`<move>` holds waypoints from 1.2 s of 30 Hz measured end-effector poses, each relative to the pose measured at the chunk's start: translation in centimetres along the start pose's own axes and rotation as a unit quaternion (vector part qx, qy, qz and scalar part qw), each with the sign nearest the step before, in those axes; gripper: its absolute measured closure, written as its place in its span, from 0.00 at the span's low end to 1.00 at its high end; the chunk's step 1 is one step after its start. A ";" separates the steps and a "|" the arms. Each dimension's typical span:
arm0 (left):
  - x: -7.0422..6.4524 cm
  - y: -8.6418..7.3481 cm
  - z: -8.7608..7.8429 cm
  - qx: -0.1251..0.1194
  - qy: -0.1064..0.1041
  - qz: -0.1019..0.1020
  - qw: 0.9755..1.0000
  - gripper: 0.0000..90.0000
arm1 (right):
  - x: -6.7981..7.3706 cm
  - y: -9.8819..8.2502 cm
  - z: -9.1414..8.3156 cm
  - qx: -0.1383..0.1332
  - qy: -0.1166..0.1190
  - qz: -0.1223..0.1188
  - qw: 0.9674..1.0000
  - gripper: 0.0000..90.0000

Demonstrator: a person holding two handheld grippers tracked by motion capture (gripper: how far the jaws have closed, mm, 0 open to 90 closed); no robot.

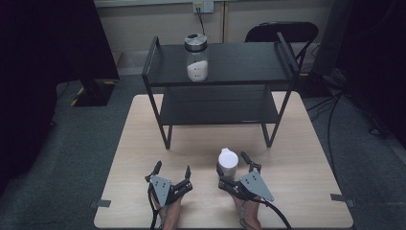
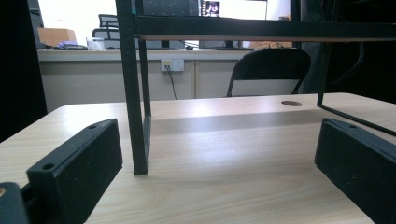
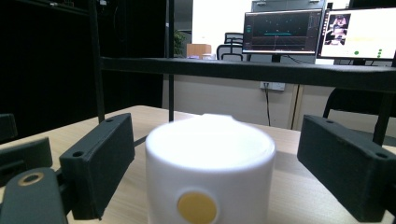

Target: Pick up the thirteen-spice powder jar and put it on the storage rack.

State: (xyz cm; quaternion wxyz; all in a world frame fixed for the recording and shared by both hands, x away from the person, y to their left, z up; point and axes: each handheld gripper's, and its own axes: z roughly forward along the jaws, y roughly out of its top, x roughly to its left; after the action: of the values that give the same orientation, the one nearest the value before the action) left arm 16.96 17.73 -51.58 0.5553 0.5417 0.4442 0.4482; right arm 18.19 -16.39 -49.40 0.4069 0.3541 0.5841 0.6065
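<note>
A white-lidded jar (image 1: 228, 163) stands upright on the tabletop (image 1: 297, 158), near its front edge, ahead of the black shelf rack (image 1: 220, 91). Its lid is smooth and rounded (a yellow dot marks the side facing the right gripper view). The right hand-held gripper (image 1: 233, 167) straddles it, pads not yet touching. The left hand-held gripper (image 1: 172, 171) rests released, empty.
</note>
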 end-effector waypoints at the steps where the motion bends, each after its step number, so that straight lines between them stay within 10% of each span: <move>1: 0.0 0.0 0.0 0.000 0.000 0.000 1.000 0.00 | 0.0 -0.1 0.0 0.001 0.001 0.001 1.000 0.12; 36: -0.1 0.0 0.0 0.000 0.001 0.000 1.000 0.00 | -0.1 -0.3 0.5 0.019 0.006 0.015 1.000 0.34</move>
State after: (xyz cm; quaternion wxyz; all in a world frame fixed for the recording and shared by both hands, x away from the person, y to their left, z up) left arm 16.96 17.68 -51.59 0.5549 0.5407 0.4451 0.4489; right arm 18.70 -16.29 -49.64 0.3873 0.3671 0.5922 0.6038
